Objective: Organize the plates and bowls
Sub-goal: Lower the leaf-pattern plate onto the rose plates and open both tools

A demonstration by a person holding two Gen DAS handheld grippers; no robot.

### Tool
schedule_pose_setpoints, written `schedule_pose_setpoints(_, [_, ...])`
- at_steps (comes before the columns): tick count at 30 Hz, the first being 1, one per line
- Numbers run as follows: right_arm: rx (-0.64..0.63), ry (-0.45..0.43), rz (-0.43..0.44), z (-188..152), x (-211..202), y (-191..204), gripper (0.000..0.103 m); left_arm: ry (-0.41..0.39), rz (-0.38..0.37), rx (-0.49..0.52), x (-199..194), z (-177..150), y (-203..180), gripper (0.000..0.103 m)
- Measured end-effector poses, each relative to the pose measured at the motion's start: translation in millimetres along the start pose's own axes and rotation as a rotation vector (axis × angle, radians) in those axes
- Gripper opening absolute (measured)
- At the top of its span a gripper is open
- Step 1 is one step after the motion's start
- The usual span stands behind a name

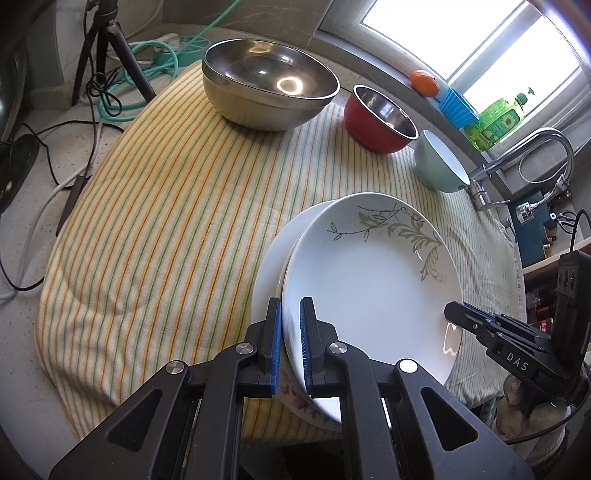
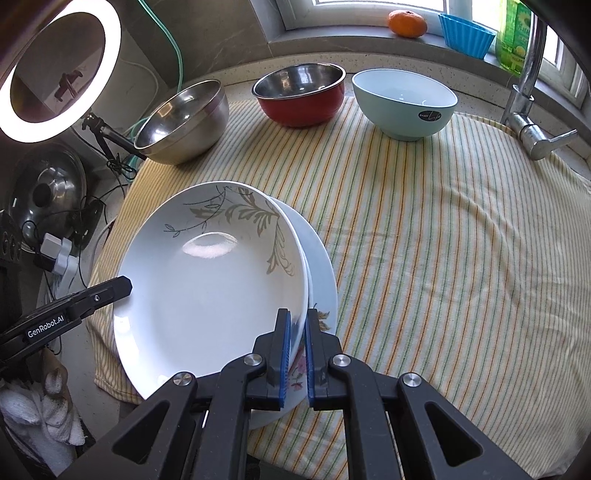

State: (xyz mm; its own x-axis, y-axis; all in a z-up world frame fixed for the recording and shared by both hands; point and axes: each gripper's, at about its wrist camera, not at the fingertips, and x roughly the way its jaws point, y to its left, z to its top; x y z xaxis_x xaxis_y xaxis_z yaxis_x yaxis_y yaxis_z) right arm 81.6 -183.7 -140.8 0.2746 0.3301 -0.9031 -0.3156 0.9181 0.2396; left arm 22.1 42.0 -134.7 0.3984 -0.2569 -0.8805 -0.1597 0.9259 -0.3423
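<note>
A white plate with a grey leaf pattern (image 1: 369, 280) (image 2: 210, 280) lies on top of a stack of plates (image 1: 269, 266) (image 2: 325, 273) on the striped cloth. My left gripper (image 1: 291, 343) is shut on the leaf plate's left rim. My right gripper (image 2: 297, 354) is shut on its right rim. Each gripper shows in the other's view: the right one (image 1: 480, 325) and the left one (image 2: 107, 291). A large steel bowl (image 1: 266, 88) (image 2: 184, 122), a red bowl (image 1: 380, 118) (image 2: 301, 94) and a pale green bowl (image 1: 439, 162) (image 2: 404, 107) stand at the back.
The striped cloth (image 1: 166, 221) (image 2: 443, 258) covers the counter. A tap (image 1: 524, 155) (image 2: 528, 92) stands at the right. An orange (image 2: 406, 18), a blue cup (image 2: 467, 33) and a green bottle (image 1: 495, 118) sit on the windowsill. A tripod and cables (image 1: 110, 66) are at the left.
</note>
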Motion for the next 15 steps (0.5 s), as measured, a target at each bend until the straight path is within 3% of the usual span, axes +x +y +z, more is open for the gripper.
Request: schedule_pose_setpoints(15, [-0.044, 0.016, -0.023, 2.0, 2.7, 2.2, 0.011, -0.002, -0.006, 0.004, -2.0, -0.3, 2.1, 0.008])
